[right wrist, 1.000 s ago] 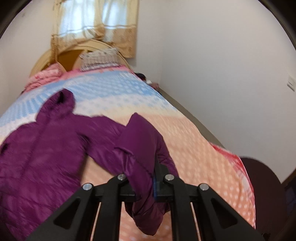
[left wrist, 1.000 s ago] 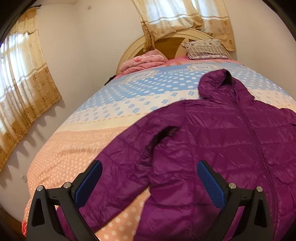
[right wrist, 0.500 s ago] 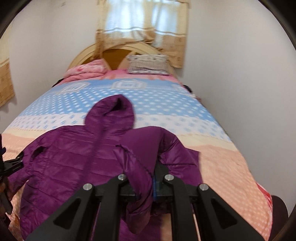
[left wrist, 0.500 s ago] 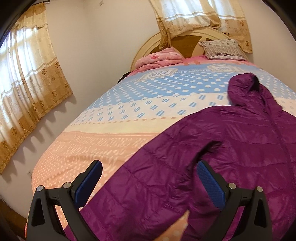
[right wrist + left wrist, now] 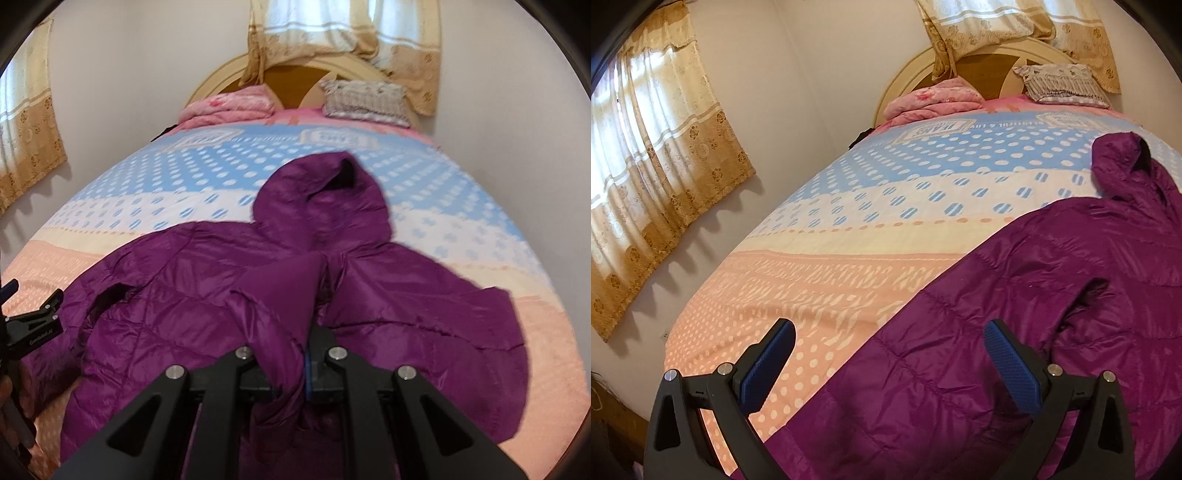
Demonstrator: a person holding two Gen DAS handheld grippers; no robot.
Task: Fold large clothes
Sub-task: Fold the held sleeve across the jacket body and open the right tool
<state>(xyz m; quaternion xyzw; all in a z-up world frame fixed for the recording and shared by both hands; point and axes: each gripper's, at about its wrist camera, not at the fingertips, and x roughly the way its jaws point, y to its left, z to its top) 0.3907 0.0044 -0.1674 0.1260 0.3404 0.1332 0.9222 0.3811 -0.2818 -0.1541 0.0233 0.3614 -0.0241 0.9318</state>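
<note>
A purple hooded puffer jacket (image 5: pixel 177 291) lies front up on the bed, hood (image 5: pixel 325 199) toward the headboard. My right gripper (image 5: pixel 291 365) is shut on the end of the jacket's right sleeve (image 5: pixel 280 295), held over the middle of the jacket's body. In the left wrist view the jacket's left sleeve (image 5: pixel 923 369) runs under my left gripper (image 5: pixel 890 354), which hangs open above it with nothing between its blue pads (image 5: pixel 1012 365). The left gripper (image 5: pixel 33 325) also shows at the left edge of the right wrist view.
The bed cover (image 5: pixel 849 229) has blue, white and peach dotted bands. A folded pink blanket (image 5: pixel 934 99) and a grey pillow (image 5: pixel 1063 81) lie by the curved headboard (image 5: pixel 221 81). Curtains (image 5: pixel 653 155) hang on the left wall, with a floor gap beside the bed.
The right gripper has carried the sleeve end from the bed's right side to over the jacket's middle. The left gripper has shifted left, along the left sleeve toward its cuff.
</note>
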